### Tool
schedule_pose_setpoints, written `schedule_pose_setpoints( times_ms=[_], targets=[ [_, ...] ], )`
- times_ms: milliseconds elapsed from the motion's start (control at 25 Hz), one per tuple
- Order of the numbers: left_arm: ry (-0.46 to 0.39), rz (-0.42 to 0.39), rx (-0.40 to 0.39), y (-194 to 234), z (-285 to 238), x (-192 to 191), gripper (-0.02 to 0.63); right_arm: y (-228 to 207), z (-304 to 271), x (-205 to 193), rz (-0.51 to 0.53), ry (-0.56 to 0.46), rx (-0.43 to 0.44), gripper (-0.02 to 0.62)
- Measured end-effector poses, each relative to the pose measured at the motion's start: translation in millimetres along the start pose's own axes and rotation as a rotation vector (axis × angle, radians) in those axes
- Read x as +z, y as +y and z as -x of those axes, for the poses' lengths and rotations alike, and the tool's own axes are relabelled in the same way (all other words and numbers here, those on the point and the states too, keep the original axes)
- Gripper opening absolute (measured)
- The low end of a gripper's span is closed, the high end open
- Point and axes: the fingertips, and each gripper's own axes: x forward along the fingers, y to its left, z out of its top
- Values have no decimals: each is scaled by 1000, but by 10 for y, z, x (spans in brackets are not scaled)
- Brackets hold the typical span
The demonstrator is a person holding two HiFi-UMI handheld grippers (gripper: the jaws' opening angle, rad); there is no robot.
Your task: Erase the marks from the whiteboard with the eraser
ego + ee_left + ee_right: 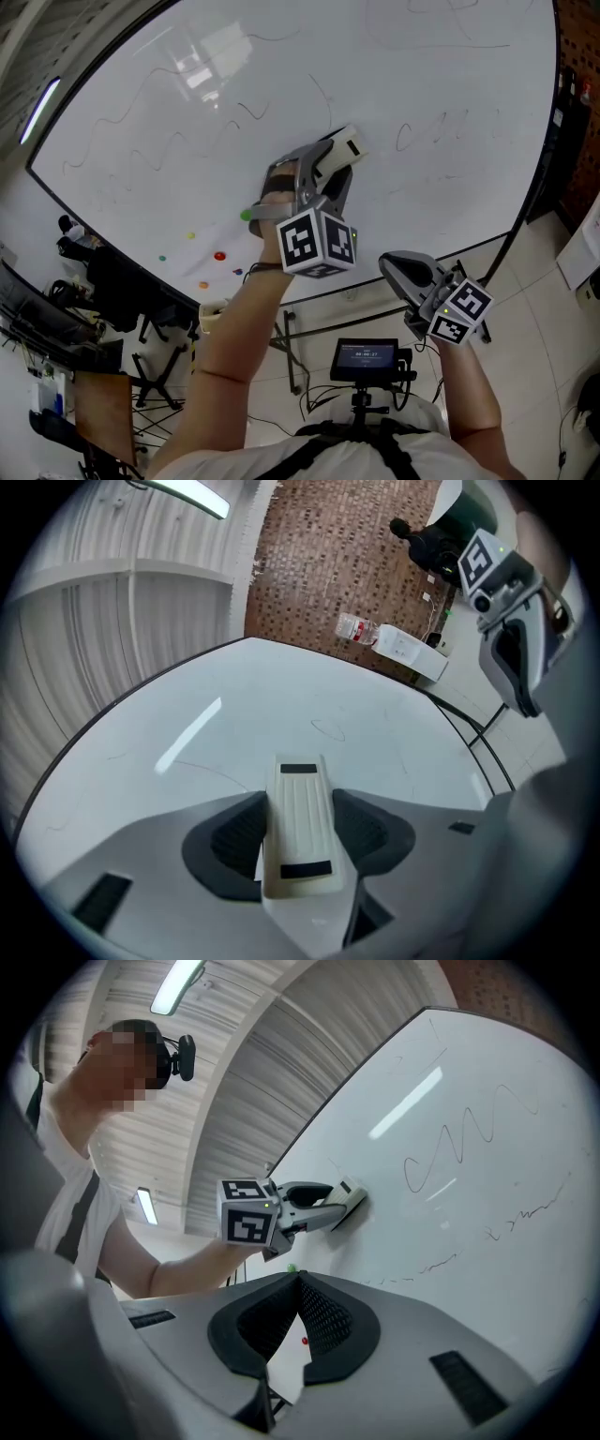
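The left gripper (323,169) is clamped on the eraser (298,827). Its jaws press the eraser's long sides and its far end sticks out past the fingertips. In the right gripper view that end appears to sit against the whiteboard (281,75), near the middle of the board's lower half. The right gripper (300,1288) hangs lower and off to the side, away from the board, with its jaws brought together at the tips and nothing between them. Thin marks lie well apart: a wavy line (159,141) far to the left of the eraser, scribbles (431,131) to its right, and more lines near the top edge. The likeliest trouble is the grip, since the jaws hold only the rear part of the eraser. A hard push or a sideways sweep could twist it between the pads or lever it loose. If it meets the board tilted, only one edge would rub and leave streaks. The faint lines are also easy to miss. A low sweep could knock the small coloured magnets (219,254) near the bottom edge.
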Motion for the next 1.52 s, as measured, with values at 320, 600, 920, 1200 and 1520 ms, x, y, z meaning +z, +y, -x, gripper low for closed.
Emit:
schedule_pose_setpoints(
  times_ms=[320, 600, 920, 1200, 1520],
  targets=[
    [-20, 10, 33, 183, -144, 298, 250, -174, 214, 43, -8, -23, -63, 2],
    [29, -122, -120, -766, -63, -163, 253, -217, 284, 44, -11, -34, -72, 2],
    [15, -100, -190, -1028, -13, -312, 256, -184, 216, 26, -29, -39, -58, 2],
    [-56, -11, -8, -185, -19, -3, 256, -184, 184, 11, -30, -35, -69, 2],
    [-26, 342, 222, 666, 401, -376, 255, -225, 223, 28, -24, -30, -87, 2]
  ],
)
